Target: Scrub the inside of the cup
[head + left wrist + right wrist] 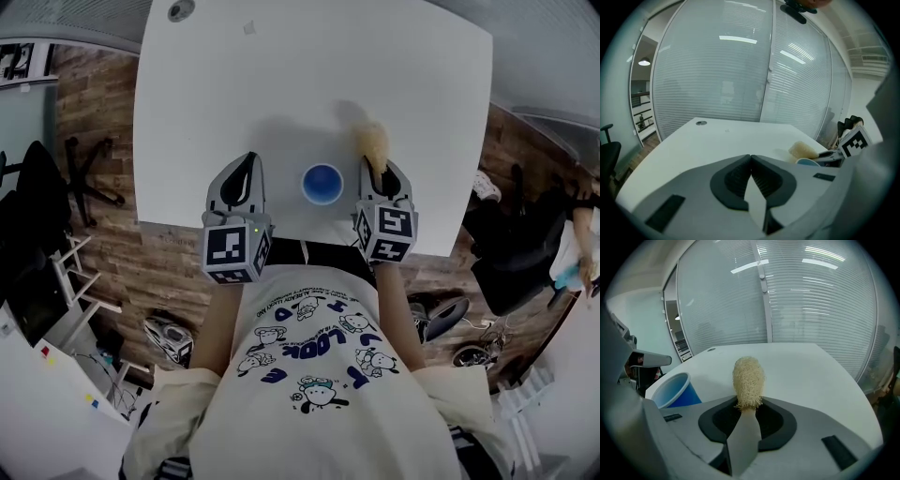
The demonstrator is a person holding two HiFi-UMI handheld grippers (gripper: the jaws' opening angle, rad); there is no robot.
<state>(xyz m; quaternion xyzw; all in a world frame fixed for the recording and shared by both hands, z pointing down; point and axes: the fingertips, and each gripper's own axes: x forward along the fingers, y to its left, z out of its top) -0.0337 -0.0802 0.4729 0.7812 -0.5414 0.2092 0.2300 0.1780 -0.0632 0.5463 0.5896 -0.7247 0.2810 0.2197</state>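
Note:
A blue cup [322,184] stands upright and open on the white table [281,75] near its front edge, between the two grippers. My right gripper [380,173] is just right of the cup, shut on the pale handle of a loofah scrub brush [373,142]. In the right gripper view the brush [748,380] sticks out forward from the gripper [749,404], with the cup [672,390] to its left. My left gripper [247,161] is left of the cup, shut and empty; its pads [751,157] meet. The brush head [803,150] and cup rim [808,161] show at its right.
A round grommet [180,10] sits at the table's far left corner. A glass wall with blinds [787,310] stands behind the table. Office chairs [37,197] and shoes [169,339] are on the wooden floor around it.

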